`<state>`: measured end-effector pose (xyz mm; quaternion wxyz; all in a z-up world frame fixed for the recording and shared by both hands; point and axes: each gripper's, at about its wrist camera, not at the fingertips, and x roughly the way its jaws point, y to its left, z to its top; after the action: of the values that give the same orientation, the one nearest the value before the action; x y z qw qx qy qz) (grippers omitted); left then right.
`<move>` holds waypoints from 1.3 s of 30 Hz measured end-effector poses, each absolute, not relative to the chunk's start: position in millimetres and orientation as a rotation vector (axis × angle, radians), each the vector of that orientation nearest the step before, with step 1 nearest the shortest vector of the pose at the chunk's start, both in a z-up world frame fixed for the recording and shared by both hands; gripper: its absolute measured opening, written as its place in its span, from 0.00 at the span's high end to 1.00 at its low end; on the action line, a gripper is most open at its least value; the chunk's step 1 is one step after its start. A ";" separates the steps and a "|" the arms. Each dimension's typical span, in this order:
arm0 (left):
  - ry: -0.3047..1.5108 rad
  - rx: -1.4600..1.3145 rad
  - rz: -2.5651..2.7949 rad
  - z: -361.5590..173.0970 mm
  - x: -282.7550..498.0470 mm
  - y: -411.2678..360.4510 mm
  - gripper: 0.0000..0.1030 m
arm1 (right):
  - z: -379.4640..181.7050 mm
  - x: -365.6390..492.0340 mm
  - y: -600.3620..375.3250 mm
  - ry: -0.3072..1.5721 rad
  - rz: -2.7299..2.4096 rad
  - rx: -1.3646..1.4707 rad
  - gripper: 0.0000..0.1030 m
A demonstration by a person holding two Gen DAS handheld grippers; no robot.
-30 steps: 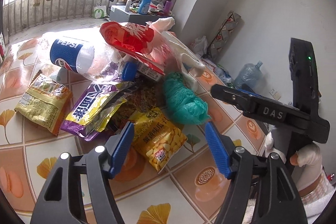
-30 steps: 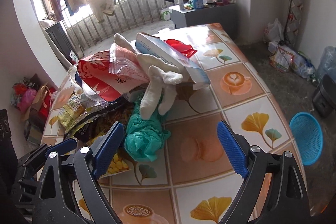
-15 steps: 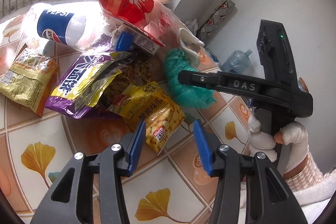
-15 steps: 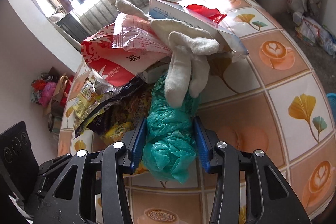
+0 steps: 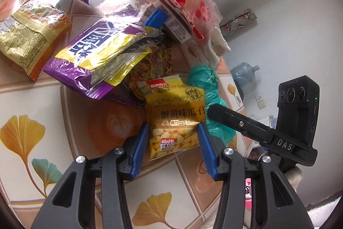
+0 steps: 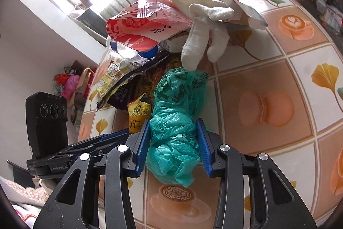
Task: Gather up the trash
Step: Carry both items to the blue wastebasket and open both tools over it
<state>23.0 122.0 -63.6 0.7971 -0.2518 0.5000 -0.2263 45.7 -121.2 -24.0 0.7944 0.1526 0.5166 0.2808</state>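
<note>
Between your left pads: the yellow seed packet (image 5: 174, 119) lay flat on the desk (image 5: 32, 100) at the near edge of the trash pile, its long axis running away from you along the line the fingers pointed.
Left grip: your left hand-held gripper (image 5: 173, 149) had just been closing, and its blue pads sat against the packet's two long edges at the lower end, clenched on it as far as the left wrist view showed.
Packet's neighbours: the purple snack bag (image 5: 94, 57) overlapped the pile just up and left of it; the green plastic bag (image 5: 211, 100) lay just beside it on the right.
Between your right pads: that green plastic bag (image 6: 175, 130) was a crumpled roll, long axis also pointing away from you toward the white glove (image 6: 201, 35) draped over its far end.
Right grip: your right hand-held gripper (image 6: 173, 143) had just been closing too, and its pads pressed the bag's sides near the close end, grasping it.
Which hand was nearer: each of your hands was already on its own item, left on the packet, right on the bag, the two tools nearly touching side by side.
Judgement for the lift: you would probably need to pull each piece back toward you along its length, since the glove and the red pouch (image 6: 137, 27) overhung the far ends.
</note>
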 end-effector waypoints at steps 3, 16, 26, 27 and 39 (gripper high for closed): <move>1.064 -0.545 -0.485 -58.6 20.6 121.9 0.60 | -26.5 40.4 -124.6 1.112 0.629 0.362 0.63; 0.939 -0.292 -0.589 10.3 -8.3 57.3 0.80 | 0.0 2.3 -200.2 0.970 0.595 0.478 0.63; 0.832 -0.063 -0.893 45.8 40.0 -108.7 0.85 | 12.6 -14.0 -344.4 0.768 0.229 0.663 0.62; 0.839 -0.043 -0.927 43.4 47.6 -131.1 0.85 | 7.6 -14.7 -361.3 0.758 0.179 0.693 0.62; 1.000 0.209 -1.052 -30.7 133.7 -361.8 0.86 | -81.0 10.4 -527.7 0.745 -0.348 0.977 0.61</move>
<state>133.7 -361.8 -30.7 0.7429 0.0955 0.4566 -0.4801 10.4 -527.7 -81.0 0.8029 0.4561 0.3477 -0.1626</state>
